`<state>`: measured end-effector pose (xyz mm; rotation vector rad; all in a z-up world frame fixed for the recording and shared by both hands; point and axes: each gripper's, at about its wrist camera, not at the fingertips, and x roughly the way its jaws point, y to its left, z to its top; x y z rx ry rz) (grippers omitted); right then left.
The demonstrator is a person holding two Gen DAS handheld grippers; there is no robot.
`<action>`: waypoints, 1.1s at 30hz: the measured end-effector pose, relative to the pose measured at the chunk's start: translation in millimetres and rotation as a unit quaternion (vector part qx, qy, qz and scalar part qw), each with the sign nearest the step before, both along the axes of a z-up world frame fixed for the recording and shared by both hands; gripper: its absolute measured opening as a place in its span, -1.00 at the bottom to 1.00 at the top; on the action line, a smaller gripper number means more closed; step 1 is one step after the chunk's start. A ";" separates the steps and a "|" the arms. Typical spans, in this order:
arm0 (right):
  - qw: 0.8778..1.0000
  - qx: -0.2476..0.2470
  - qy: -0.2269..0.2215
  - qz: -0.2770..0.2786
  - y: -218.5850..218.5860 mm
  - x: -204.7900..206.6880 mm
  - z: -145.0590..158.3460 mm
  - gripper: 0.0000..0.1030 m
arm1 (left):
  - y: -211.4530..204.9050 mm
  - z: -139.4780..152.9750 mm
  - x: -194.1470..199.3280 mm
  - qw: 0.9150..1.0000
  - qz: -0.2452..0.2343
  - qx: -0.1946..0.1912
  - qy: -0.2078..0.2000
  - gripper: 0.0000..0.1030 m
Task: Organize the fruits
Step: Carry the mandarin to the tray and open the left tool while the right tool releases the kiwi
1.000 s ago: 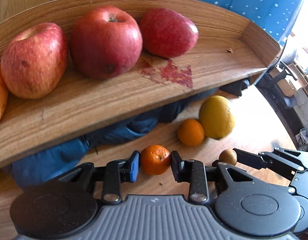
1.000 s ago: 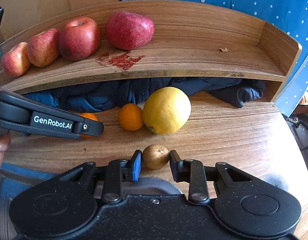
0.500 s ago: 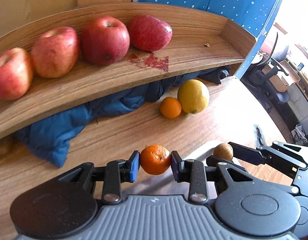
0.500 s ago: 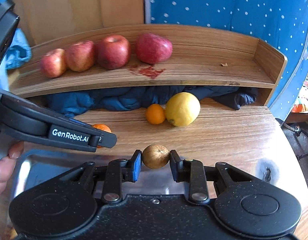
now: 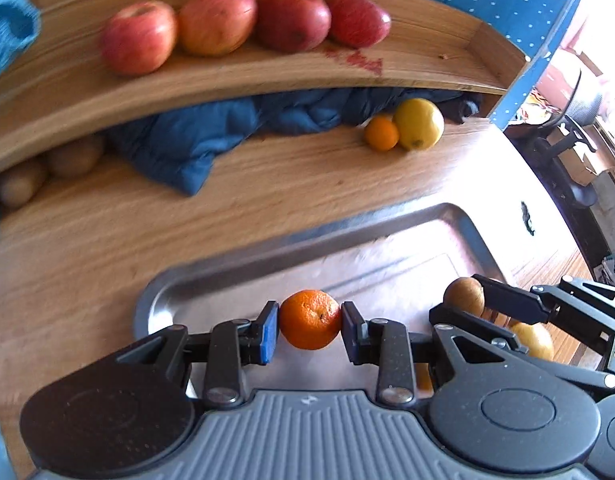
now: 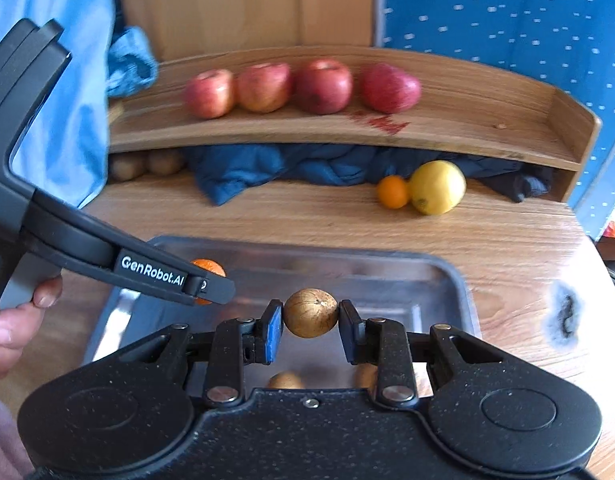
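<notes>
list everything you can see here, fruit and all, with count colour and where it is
apples: 4, red, row on wooden shelf
lemon: 1, yellow, tabletop under shelf
small orange: 1, orange, touching lemon
mandarin: 1, orange, in left jaws over tray
brown round fruit: 1, in right jaws over tray
kiwis: 2 or more, brown, under shelf
cloth: 1, dark blue, under shelf
tray: 1, metal, tabletop
left gripper: shut
right gripper: shut
hand: holding left gripper

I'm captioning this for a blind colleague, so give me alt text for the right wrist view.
The right gripper holds a small brown fruit over a metal tray on a wooden table, with the left gripper beside it holding a mandarin. Behind, four apples line a wooden shelf.
</notes>
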<state>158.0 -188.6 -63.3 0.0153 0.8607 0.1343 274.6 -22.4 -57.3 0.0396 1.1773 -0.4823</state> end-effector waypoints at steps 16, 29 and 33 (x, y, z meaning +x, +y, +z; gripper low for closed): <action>0.994 -0.009 0.055 0.095 55.8 -7.5 -16.0 -0.38 | 53.4 -14.9 -36.7 0.998 0.048 0.014 0.034 -0.30; 0.993 -0.022 0.056 0.098 60.9 -13.0 -17.1 -0.36 | 46.3 -15.5 -42.6 0.998 0.036 0.027 0.036 -0.30; 0.995 -0.022 0.048 0.090 59.9 -16.9 -13.3 -0.26 | 47.3 -13.4 -45.9 0.998 0.038 0.026 0.035 -0.21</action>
